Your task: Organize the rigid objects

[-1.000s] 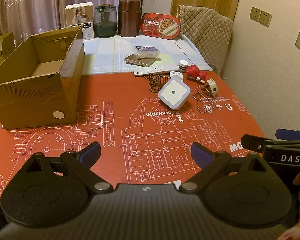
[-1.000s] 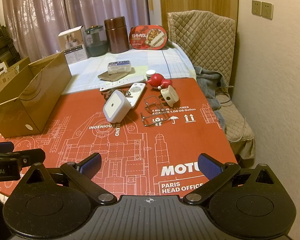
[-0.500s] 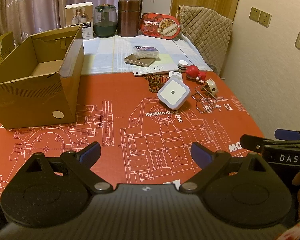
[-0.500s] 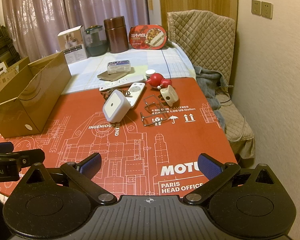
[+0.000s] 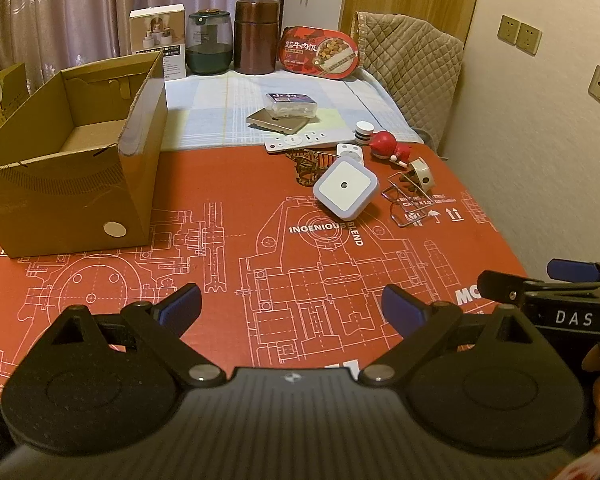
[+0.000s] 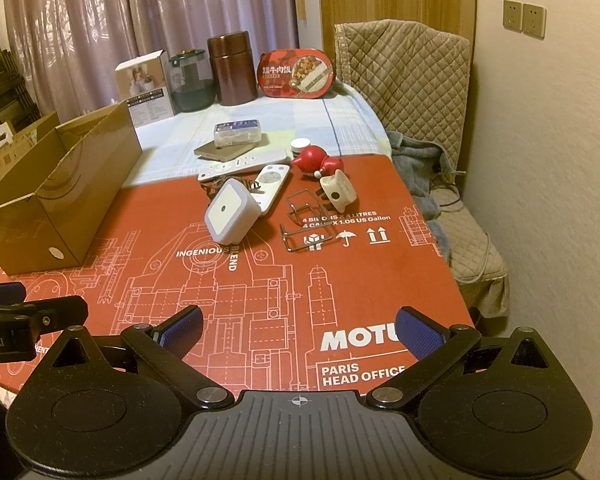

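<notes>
Both the left hand-held gripper [image 5: 291, 309] and right hand-held gripper [image 6: 299, 327] hung released and empty over the near surface [image 5: 260, 264], apparently ready to carry the far-right clutter, square night light [image 5: 346, 188] nearest, into the open cardboard box [image 5: 72, 184] at left.

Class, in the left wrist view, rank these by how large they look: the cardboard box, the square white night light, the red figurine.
1. cardboard box
2. square white night light
3. red figurine, though it lies farther from the camera, so its true size is unsure.
</notes>
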